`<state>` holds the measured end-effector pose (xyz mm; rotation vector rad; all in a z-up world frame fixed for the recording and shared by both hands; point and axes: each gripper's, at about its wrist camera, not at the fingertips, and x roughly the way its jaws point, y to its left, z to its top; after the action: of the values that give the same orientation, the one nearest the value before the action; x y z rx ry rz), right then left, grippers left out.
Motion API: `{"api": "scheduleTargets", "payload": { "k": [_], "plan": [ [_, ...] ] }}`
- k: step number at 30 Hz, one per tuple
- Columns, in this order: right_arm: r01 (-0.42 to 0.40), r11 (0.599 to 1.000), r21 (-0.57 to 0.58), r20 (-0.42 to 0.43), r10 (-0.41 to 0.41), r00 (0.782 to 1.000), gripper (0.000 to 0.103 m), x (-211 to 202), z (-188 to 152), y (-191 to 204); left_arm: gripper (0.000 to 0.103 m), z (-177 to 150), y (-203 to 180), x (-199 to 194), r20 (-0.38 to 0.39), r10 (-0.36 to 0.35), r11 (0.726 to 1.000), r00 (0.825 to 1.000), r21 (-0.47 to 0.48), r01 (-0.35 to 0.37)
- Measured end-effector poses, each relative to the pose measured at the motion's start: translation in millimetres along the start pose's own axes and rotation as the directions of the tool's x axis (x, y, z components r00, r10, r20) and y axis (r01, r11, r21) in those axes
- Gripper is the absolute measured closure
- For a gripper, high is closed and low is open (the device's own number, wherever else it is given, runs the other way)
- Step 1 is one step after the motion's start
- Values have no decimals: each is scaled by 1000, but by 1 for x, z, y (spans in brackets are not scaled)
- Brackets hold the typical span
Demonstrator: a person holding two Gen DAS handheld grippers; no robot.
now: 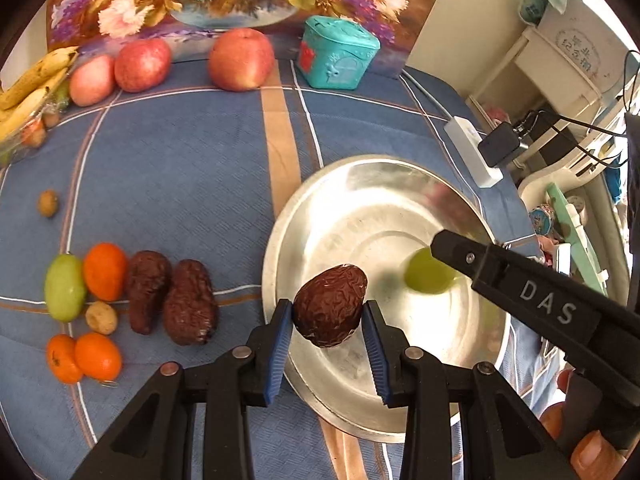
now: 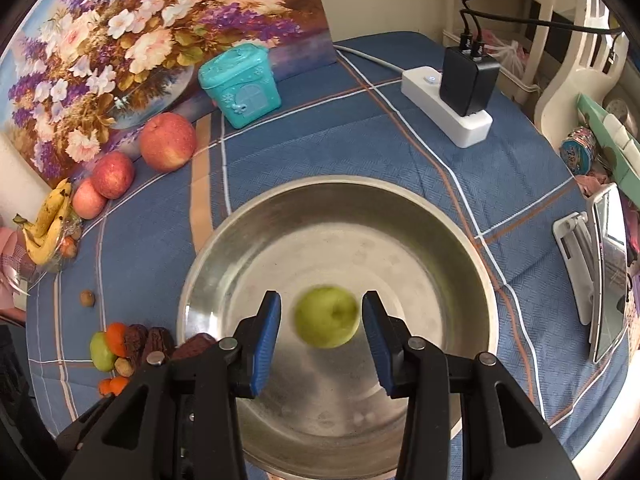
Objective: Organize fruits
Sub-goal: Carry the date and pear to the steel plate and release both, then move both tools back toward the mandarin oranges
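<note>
My left gripper [image 1: 328, 312] is shut on a wrinkled dark red date [image 1: 330, 306] and holds it over the near-left rim of the steel bowl [image 1: 320, 200]. My right gripper [image 2: 320, 316] is open above the bowl [image 2: 460, 240]. A green fruit [image 2: 326, 317] lies blurred between its fingers, clear of both pads; it also shows in the left wrist view [image 1: 426, 274] inside the bowl. Left of the bowl lie two more dates [image 1: 172, 296], small oranges [image 1: 105, 271] and a green fruit [image 1: 65, 287].
Three apples [image 1: 240, 60], bananas [image 1: 28, 84] and a teal box [image 1: 336, 54] stand at the back by a flower painting. A white power strip [image 2: 444, 108] with a black charger sits at the back right. A small brown fruit [image 1: 48, 203] lies alone at the left.
</note>
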<state>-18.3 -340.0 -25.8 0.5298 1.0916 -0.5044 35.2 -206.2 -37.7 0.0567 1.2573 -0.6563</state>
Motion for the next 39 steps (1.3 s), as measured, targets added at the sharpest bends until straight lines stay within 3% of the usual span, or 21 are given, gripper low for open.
{"api": "scheduleTargets", "payload": {
  "k": [11, 19, 26, 29, 30, 32, 33, 36, 39],
  "plan": [
    [3, 1000, -10, 1, -3, 1000, 59, -2, 0, 4, 62, 1, 3, 5, -18, 7, 1000, 1000, -3, -7],
    [1, 999, -34, -6, -1, 1000, 59, 1, 0, 9, 57, 2, 17, -2, -30, -1, 998, 1000, -61, -1],
    [9, 998, -67, -11, -9, 1000, 59, 0, -3, 17, 57, 5, 50, -16, -16, 38, 988, 999, -150, -40],
    [15, 996, -84, -9, -16, 1000, 59, -1, -4, 22, 56, 7, 68, -25, 6, 87, 979, 996, -188, -84],
    [15, 996, -90, -5, -16, 1000, 57, -1, -5, 24, 53, 8, 75, -28, 11, 117, 973, 993, -203, -112],
    [9, 996, -93, -9, -9, 1000, 43, 0, -6, 27, 37, 8, 86, -32, 17, 154, 964, 988, -222, -146],
    [9, 996, -92, -10, -10, 1000, 33, 0, -8, 27, 35, 8, 92, -33, 18, 175, 959, 984, -231, -166],
    [15, 995, -94, -18, -17, 1000, 31, 3, -10, 30, 27, 5, 109, -38, 17, 243, 938, 970, -260, -231],
    [45, 992, -117, -15, -47, 999, 31, 3, -13, 35, 10, 2, 124, -40, 18, 291, 919, 957, -284, -274]
  ]
}}
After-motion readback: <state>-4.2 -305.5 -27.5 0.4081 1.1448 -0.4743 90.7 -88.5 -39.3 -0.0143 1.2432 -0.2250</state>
